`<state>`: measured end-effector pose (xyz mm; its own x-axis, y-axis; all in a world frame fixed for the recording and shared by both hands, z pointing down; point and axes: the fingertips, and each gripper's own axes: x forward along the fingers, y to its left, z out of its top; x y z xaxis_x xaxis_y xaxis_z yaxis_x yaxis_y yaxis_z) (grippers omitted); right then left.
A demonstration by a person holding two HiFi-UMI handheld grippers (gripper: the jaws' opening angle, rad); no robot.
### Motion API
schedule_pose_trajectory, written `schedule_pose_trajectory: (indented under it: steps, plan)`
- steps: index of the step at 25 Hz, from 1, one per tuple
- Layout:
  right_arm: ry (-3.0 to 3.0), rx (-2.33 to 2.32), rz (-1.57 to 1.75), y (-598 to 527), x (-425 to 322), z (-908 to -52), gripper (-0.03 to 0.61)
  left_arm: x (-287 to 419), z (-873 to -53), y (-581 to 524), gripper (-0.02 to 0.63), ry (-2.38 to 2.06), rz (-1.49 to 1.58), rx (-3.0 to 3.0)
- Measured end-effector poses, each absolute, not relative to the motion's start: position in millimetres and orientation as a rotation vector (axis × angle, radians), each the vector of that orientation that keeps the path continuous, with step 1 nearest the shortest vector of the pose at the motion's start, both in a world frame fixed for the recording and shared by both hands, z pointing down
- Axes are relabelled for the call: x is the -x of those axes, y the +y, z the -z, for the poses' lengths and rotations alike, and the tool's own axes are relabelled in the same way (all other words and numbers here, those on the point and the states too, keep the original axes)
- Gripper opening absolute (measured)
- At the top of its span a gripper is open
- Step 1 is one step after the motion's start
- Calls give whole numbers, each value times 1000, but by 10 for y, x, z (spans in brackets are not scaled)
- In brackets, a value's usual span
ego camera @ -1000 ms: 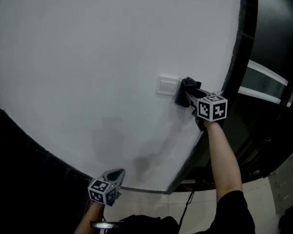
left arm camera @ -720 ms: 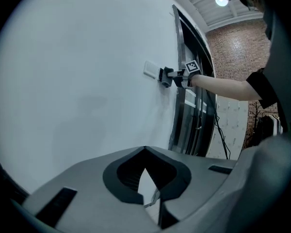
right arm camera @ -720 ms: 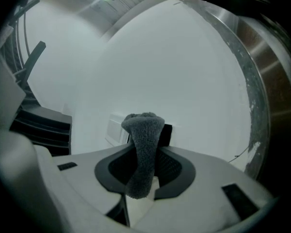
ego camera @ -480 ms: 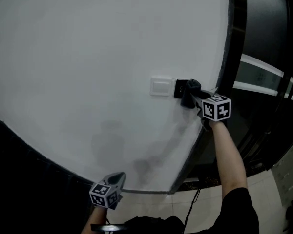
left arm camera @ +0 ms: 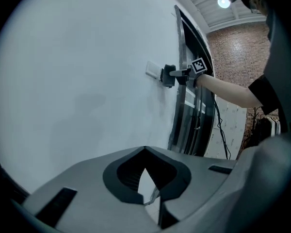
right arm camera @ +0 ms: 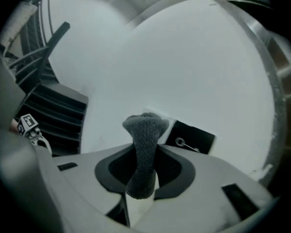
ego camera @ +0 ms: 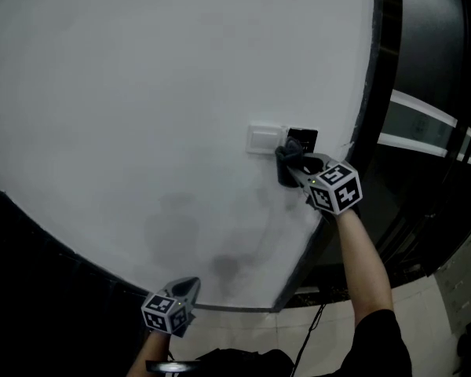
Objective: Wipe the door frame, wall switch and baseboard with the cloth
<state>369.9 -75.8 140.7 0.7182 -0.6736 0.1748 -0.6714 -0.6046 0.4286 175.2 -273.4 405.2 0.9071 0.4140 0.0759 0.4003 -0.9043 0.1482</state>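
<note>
wall [ego camera: 141,93] white, fills my view | door frame [ego camera: 370,93] dark along its right edge | left gripper [ego camera: 187,286] held low, jaws closed on nothing | right gripper [ego camera: 297,166] clenched on grey cloth [right arm camera: 144,130], cloth against wall at right edge of wall switch [ego camera: 264,139], beside black plate [ego camera: 302,139]

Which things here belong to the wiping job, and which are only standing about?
Job in hand:
- cloth, clamped in the right hand-held gripper
- wall switch
- door frame

Not in use:
- black plate beside the switch
- cable by the door
- brick wall
- left hand-held gripper, shut on nothing
</note>
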Motion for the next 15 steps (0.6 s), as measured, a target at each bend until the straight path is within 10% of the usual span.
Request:
schedule_pose_trajectory:
  steps: [15]
  plan:
    - [-1127, -2568, 47, -1710, -4083, -1233, 92, -1623, -4041, -3001, 2, 513, -132, -2954]
